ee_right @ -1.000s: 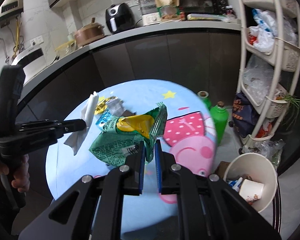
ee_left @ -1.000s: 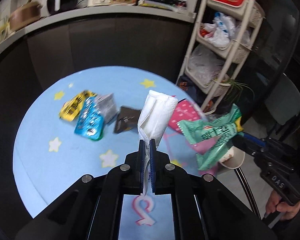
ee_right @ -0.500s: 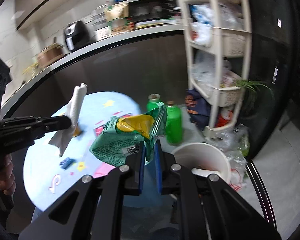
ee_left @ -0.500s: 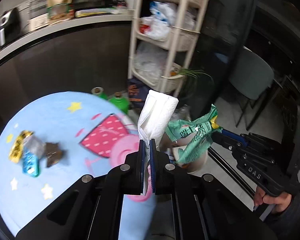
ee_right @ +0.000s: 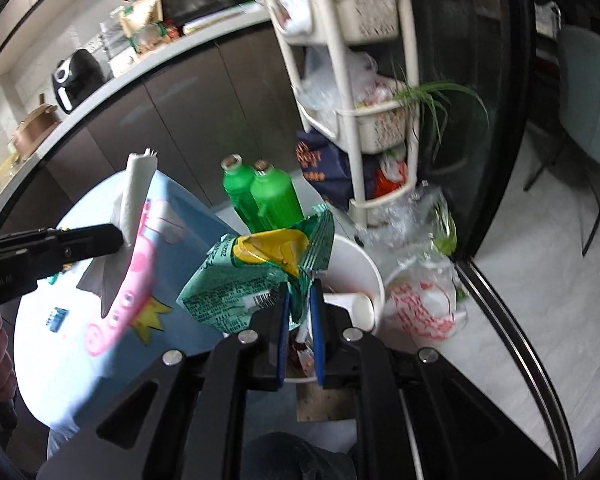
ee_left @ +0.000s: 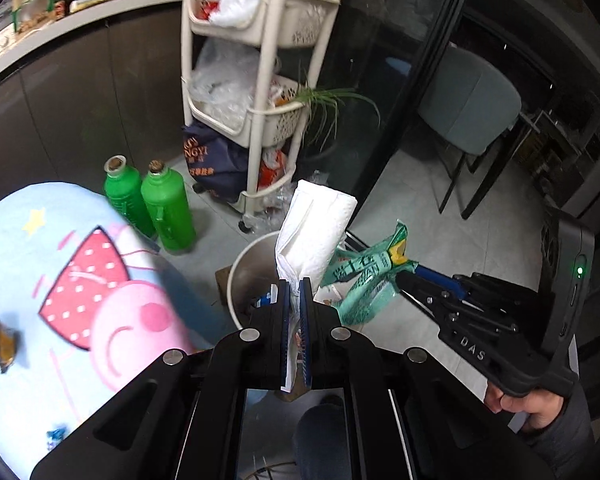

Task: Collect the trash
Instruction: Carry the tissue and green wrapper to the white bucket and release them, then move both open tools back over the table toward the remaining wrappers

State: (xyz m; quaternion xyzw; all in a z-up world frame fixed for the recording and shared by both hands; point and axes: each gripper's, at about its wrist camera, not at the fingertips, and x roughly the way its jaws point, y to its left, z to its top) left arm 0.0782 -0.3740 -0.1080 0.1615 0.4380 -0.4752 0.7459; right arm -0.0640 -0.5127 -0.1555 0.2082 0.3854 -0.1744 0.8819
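Kitchen corner, grey tiled floor, dark cabinet fronts under a pale counter (ee_right: 204, 46) carrying an oven, an air fryer and packets. Cream tiered rack (ee_left: 260, 92) against the far wall, baskets stuffed with plastic bags; spindly green plant (ee_right: 432, 96) at its middle tier, dark blue bag (ee_left: 216, 156) on the floor at its foot. Grey chair (ee_left: 472, 100) visible behind the dark glass partition.

Round table with light-blue cartoon cloth (ee_left: 40, 264) at left of both views. Small wrappers near its near-left edge, brown one (ee_left: 2, 340) and blue scraps, blurred. Two green bottles (ee_left: 168, 208) standing on the floor just beside the table's far edge, touching each other.

White bin (ee_right: 356, 268) on the floor between table and rack, a paper cup and other refuse inside. Crumpled clear and red-printed plastic bag (ee_right: 424, 300) lying just beside the bin.

Left gripper (ee_left: 295, 296) clamped narrow on a folded white paper towel (ee_left: 316, 228), towel standing upward from the jaws, held over the bin's rim. Right gripper (ee_right: 299, 304) clamped narrow on a green and yellow snack packet (ee_right: 252, 276), packet crumpled, spreading left of the jaws, held above the bin's near-left rim. Packet and towel close together, whether touching not determinable. Hand (ee_left: 528, 404) in a dark sleeve gripping the right tool's handle.
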